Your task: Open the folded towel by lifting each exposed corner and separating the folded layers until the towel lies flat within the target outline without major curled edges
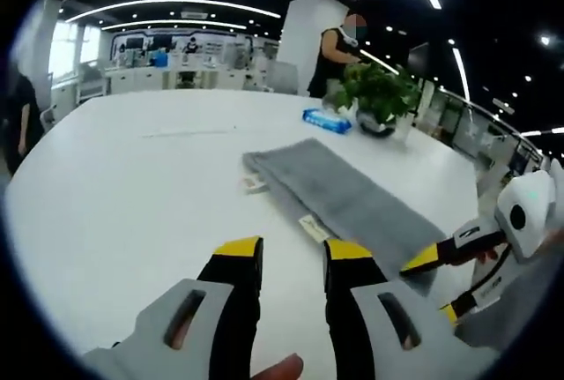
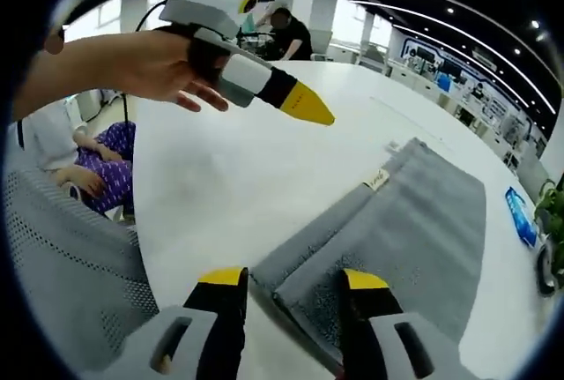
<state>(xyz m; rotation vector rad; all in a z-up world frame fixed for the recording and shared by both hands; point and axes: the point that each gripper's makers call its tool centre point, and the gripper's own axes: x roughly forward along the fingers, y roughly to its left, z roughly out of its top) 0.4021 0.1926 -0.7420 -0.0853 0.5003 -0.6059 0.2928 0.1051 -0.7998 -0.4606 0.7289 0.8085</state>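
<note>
No readable text, small tags on the grey towel (image 2: 414, 230) too blurred to read

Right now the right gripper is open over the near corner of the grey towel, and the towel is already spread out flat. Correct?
Not quite. The right gripper is open over the near corner, but the grey towel is still folded: the right gripper view shows stacked layers along its edge.
</note>
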